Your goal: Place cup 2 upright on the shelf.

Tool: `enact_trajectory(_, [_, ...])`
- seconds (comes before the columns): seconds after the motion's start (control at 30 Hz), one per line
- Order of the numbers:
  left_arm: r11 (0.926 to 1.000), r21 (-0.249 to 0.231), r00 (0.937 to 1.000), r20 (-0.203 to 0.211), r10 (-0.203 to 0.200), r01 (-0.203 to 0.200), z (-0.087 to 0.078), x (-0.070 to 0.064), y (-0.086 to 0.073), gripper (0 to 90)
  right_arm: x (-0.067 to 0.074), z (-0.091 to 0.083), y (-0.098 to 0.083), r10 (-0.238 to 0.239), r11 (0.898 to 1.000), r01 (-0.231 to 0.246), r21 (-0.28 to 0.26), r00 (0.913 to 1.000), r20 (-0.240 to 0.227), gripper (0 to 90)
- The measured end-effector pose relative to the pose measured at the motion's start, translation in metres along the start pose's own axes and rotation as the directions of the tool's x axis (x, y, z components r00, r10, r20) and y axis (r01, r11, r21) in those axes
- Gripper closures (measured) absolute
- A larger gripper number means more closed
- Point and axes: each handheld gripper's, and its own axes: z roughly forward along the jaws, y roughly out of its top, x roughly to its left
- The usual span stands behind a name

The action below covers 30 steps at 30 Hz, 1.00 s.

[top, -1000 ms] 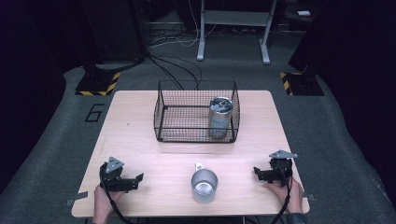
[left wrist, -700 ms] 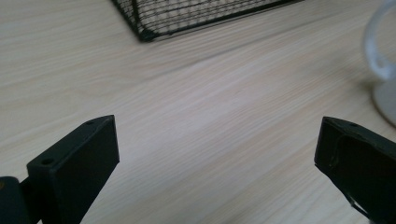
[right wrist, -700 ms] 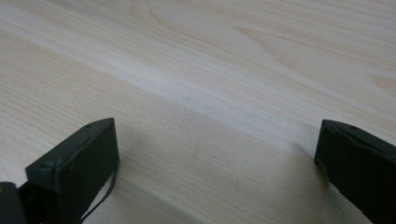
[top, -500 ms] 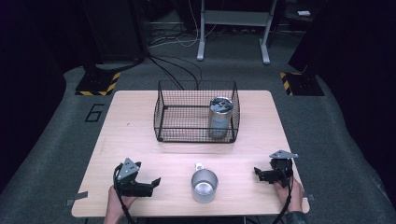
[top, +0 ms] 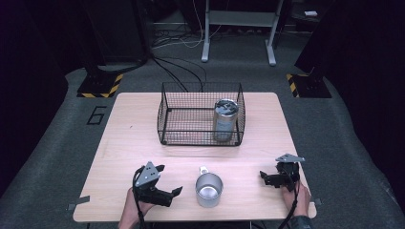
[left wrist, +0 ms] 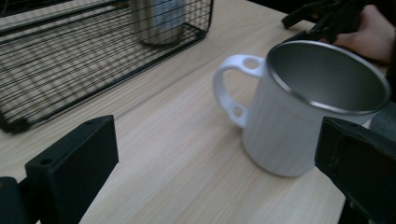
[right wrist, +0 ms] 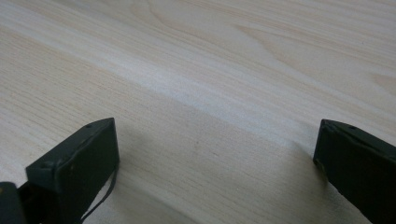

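Mug point(top: 208, 189) between both claws; wire basket point(top: 200, 116) holds tumbler point(top: 225, 119) beyond.

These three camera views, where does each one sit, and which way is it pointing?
High view: above the person's side, facing forward and down on the table, wire basket, both hands and claws.
Left gripper view: rides the left claw, looks along its open black jaws at the mug and the other hand beyond.
Right gripper view: rides the right claw, looks down at bare wood between its jaws.
Shared: the mug and basket appear in the high and left gripper views.
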Motion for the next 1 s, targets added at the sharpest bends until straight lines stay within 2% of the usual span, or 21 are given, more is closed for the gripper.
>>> enact_trajectory(0.03, [1.0,-0.004,0.9999,0.012,0.006,-0.006,0.001,-0.002,0.002,0.0,0.0,0.0,0.0,0.0,1.0,0.0,0.001,1.0,0.0,0.0])
enact_trajectory(0.07, [0.9996,-0.001,0.9992,0.028,0.029,-0.029,0.004,-0.006,0.005,0.0,0.0,0.0,0.0,0.0,1.0,0.0,0.0,1.0,0.001,0.0])
enact_trajectory(0.13, [0.9994,-0.004,0.9984,0.044,0.036,-0.035,0.009,-0.011,0.008,0.0,0.0,0.0,0.0,0.0,1.0,0.0,0.002,1.0,0.0,0.0])
enact_trajectory(0.17, [0.9985,0.003,0.997,0.055,0.055,-0.055,0.011,-0.013,0.01,0.0,0.0,0.0,0.0,-0.001,1.0,0.001,0.002,1.0,0.001,0.0])
enact_trajectory(0.4, [0.9941,0.004,0.9881,0.11,0.108,-0.109,0.026,-0.03,0.023,0.0,0.0,0.0,0.0,0.0,1.0,0.0,0.002,1.0,0.0,0.0])
enact_trajectory(0.63, [0.9896,-0.008,0.9769,0.159,0.143,-0.144,0.041,-0.041,0.032,0.0,0.0,0.0,0.0,-0.001,1.0,0.001,0.002,1.0,0.0,0.0])
enact_trajectory(0.67, [0.9877,-0.007,0.9737,0.167,0.155,-0.156,0.044,-0.043,0.033,0.0,0.0,0.0,0.0,0.0,1.0,0.0,0.002,1.0,0.001,0.0])
enact_trajectory(0.77, [0.9867,-0.004,0.9716,0.173,0.161,-0.163,0.049,-0.047,0.034,0.0,0.0,0.0,0.0,0.0,1.0,0.0,0.002,1.0,0.001,0.0])
enact_trajectory(0.83, [0.9843,-0.004,0.9666,0.188,0.174,-0.176,0.053,-0.048,0.035,0.0,0.0,0.0,0.0,0.0,1.0,0.0,0.002,1.0,0.001,0.0])
enact_trajectory(1.0, [0.9823,-0.008,0.9601,0.21,0.184,-0.187,0.06,-0.052,0.037,0.0,0.0,0.0,0.0,0.001,1.0,-0.001,0.002,1.0,0.001,0.0])
